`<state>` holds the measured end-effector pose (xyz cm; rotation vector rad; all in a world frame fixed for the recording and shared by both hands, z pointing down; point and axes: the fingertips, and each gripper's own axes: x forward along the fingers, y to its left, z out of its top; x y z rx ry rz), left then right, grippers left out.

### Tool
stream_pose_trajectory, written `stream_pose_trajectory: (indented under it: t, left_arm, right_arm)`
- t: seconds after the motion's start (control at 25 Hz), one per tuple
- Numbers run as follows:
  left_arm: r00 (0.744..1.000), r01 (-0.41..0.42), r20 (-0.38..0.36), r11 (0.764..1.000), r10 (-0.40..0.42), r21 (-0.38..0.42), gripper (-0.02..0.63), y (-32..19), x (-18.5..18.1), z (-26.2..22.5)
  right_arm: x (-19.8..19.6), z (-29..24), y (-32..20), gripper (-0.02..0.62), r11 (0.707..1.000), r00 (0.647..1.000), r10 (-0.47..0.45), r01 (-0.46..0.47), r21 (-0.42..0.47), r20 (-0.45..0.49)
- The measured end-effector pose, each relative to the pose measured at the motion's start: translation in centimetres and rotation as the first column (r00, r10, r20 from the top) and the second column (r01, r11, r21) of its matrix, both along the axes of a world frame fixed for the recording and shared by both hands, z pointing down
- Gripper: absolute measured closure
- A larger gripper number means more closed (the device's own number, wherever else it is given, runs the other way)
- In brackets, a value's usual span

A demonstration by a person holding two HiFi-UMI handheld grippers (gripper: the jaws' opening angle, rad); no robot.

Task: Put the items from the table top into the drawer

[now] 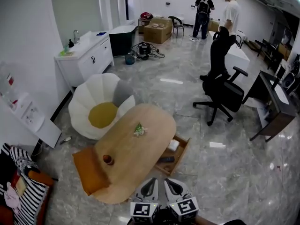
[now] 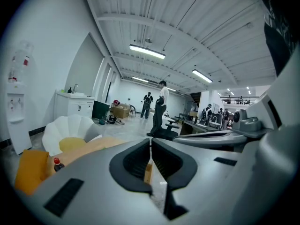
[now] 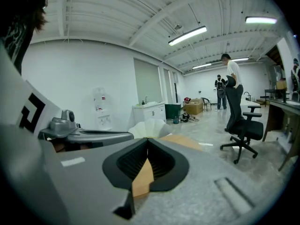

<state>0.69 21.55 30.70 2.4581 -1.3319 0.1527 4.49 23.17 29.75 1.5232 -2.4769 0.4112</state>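
Your table point(image 1: 136, 146), a long wooden oval, fills the middle of the head view. Beyond its far left side stands a white shell-shaped chair point(image 1: 91, 95) with a yellow seat. An orange cushion point(image 1: 88, 170) sits right against the table's near left edge. On the table's right side the drawer point(image 1: 182, 154) is pulled open. Your left tool point(image 1: 152, 182) and right tool point(image 1: 169, 183) are side by side at the bottom of the head view, just off the table's near end and pointing toward it. Each has its jaws pressed together with nothing between them. Inside the drawer lie a white item point(image 1: 174, 145) and, nearer you, a dark flat item point(image 1: 166, 160). On the table top, a small brown bottle point(image 1: 108, 160) stands upright near the left edge. A little green-and-white bundle point(image 1: 139, 130) lies near the middle, well apart from the bottle.
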Motion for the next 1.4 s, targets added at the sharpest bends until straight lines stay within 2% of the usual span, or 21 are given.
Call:
stream_pose_trajectory:
  t: [0.32,0.52,0.64,0.84,1.0,1.12,1.4]
  left_arm:
    - [1.0,0.017,0.009,1.0,-0.017,-0.008,0.589,-7.4,-2.5,0.1]
    - [1.0,-0.004,0.015,1.0,0.005,-0.009,0.588,-11.4,-3.8,0.0]
    - [1.0,-0.013,0.015,1.0,0.013,-0.02,0.589,-13.6,-4.6,0.0]
    - [1.0,-0.011,-0.008,0.999,0.01,-0.036,0.589,-16.9,-5.8,-0.3]
    - [1.0,-0.025,0.014,0.999,0.026,-0.033,0.589,-18.8,-6.4,0.2]
    - [1.0,0.005,0.019,1.0,-0.005,-0.022,0.589,-19.9,-7.4,0.7]
    - [0.995,0.103,0.0,0.992,-0.103,-0.079,0.589,-21.9,-8.8,0.7]
  right_arm:
    - [-2.1,-0.2,-7.8,0.592,1.0,1.0,0.001,-0.001,-0.017,-0.007]
    - [-3.7,0.0,-12.4,0.591,1.0,1.0,-0.017,0.016,-0.018,-0.01]
    - [-4.4,-0.3,-15.0,0.592,1.0,1.0,0.003,-0.003,-0.024,-0.018]
    - [-5.4,-0.3,-18.5,0.592,0.999,0.999,0.027,-0.028,-0.031,-0.026]
    - [-6.1,-0.2,-20.6,0.592,0.999,0.999,0.029,-0.029,-0.031,-0.028]
    - [-6.8,-0.1,-21.6,0.592,0.999,1.0,0.016,-0.017,-0.044,-0.02]
    - [-7.2,0.7,-24.1,0.592,0.996,0.999,-0.035,0.034,-0.077,-0.02]
